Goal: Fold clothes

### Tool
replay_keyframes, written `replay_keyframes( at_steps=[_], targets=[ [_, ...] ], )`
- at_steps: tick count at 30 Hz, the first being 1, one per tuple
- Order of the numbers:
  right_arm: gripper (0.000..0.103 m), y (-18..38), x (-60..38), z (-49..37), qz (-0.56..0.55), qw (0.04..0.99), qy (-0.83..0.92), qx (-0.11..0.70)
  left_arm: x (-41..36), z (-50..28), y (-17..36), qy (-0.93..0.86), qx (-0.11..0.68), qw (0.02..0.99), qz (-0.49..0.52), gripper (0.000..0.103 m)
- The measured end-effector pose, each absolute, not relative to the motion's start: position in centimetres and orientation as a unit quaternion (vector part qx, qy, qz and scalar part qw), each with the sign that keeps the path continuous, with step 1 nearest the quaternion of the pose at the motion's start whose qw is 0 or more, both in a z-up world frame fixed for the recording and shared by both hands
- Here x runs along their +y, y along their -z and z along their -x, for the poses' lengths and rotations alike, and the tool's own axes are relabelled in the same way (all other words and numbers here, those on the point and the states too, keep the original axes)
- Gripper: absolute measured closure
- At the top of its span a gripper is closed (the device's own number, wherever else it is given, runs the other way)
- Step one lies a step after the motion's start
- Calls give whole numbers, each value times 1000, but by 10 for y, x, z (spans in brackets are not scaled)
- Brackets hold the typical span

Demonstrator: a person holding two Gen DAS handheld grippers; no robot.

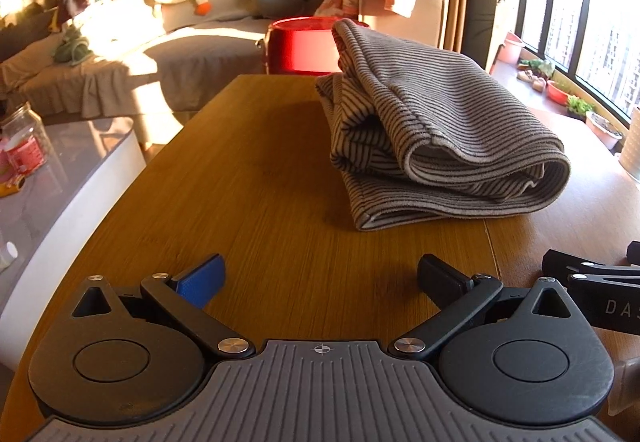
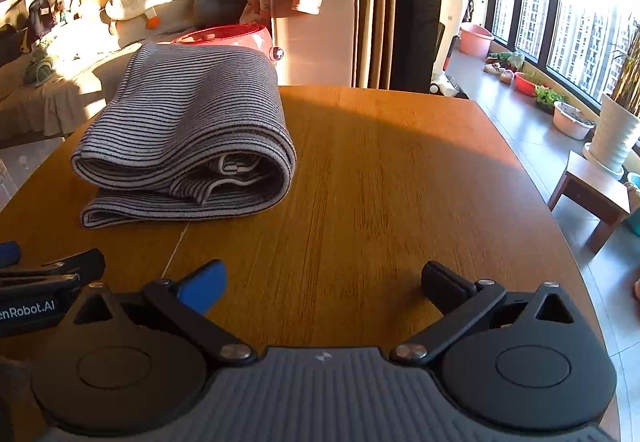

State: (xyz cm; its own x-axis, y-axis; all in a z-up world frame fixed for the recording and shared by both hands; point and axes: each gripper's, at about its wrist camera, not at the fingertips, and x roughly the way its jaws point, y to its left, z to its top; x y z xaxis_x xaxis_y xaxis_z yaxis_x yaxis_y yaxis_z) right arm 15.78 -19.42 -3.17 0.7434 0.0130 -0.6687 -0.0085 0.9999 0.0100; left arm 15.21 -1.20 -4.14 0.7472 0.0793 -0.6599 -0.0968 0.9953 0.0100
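Striped cloth [image 1: 436, 130] lies folded toward the surface's [image 1: 248, 202] far edge; left tool [image 1: 320, 278] and right tool [image 2: 324, 282] both spread, empty.

The other gripper [image 1: 596, 282] is getting chopped off at the right edge of the left wrist view. The red tub [image 1: 300, 48] at top center is hiding partly behind the garment [image 1: 432, 130], whose inner folds aren't showing.
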Motion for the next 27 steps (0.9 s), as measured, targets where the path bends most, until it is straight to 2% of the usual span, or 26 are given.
replay_keyframes(
  at_steps=[27],
  targets=[
    [0, 32, -196, -159, -4, 934, -6, 357, -11, -152, 41, -52, 350, 935, 16, 0]
  ],
)
